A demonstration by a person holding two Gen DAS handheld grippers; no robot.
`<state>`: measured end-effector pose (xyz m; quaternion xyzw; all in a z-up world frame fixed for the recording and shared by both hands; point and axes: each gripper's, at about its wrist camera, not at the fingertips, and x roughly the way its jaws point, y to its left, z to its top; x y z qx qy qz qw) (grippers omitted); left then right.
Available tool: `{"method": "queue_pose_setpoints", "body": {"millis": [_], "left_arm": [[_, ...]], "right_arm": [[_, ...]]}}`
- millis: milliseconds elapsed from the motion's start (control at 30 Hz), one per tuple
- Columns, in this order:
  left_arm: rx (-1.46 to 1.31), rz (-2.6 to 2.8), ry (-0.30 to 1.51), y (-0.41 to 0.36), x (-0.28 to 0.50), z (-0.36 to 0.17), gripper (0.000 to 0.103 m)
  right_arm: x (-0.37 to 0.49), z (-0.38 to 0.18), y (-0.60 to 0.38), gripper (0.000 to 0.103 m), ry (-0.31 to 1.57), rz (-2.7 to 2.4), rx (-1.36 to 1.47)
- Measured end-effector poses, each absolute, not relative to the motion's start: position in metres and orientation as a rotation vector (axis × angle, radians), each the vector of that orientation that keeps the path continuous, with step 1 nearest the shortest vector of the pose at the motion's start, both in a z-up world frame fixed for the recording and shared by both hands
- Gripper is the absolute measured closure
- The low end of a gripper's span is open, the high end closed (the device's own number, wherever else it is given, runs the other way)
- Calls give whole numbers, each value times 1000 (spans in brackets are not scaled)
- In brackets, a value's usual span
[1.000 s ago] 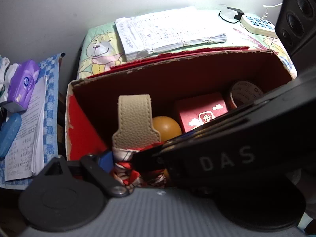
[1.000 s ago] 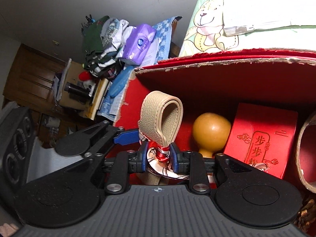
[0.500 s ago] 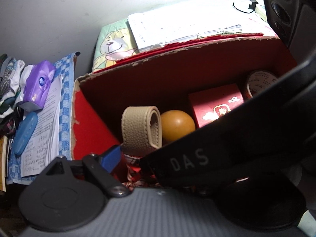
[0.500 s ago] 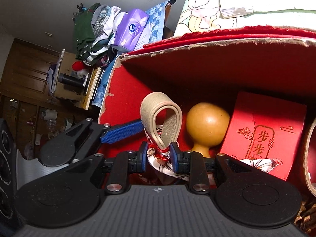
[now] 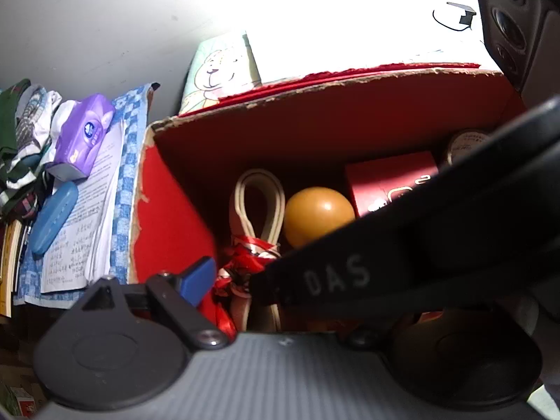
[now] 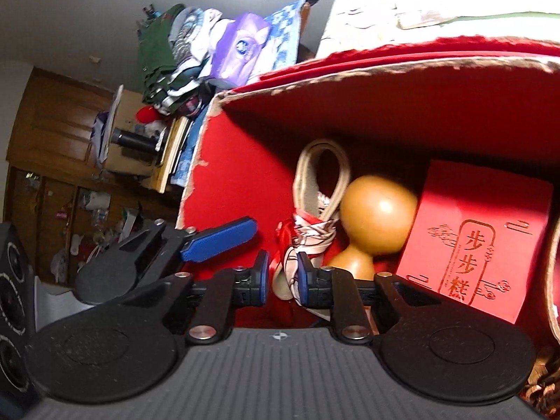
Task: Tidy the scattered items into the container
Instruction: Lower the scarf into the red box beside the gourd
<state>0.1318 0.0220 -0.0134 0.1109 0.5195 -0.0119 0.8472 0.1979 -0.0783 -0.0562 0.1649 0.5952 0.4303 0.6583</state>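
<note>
Inside red box point(image 6: 245, 175): strap bundle point(image 6: 315, 210), gourd point(image 6: 378, 210), red packet point(image 6: 483, 238); right fingers point(image 6: 260, 280) parted, left unclear.

white letters "das" ran along the black gripper body point(image 5: 336, 276), gold characters "步步糕" stood framed on the red packet point(image 6: 469, 266), print on the papers point(image 5: 84, 217) was unreadable

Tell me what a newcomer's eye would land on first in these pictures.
The red box fills both views, open at the top. Inside stand a beige strap loop tied with a red patterned scarf, an orange gourd to its right, and a red carton beyond that. The right tool sits low at the scarf with a gap between its blue pads, and a purple tissue pack lies outside, left of the box.
</note>
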Motion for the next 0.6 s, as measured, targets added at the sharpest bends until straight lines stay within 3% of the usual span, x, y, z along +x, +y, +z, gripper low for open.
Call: {"method": "queue_pose_setpoints", "body": {"millis": [600], "left_arm": [[264,17,1133,16,139,-14,11]], "right_arm": [[204,-67,-88,83,1384,895,461]]}}
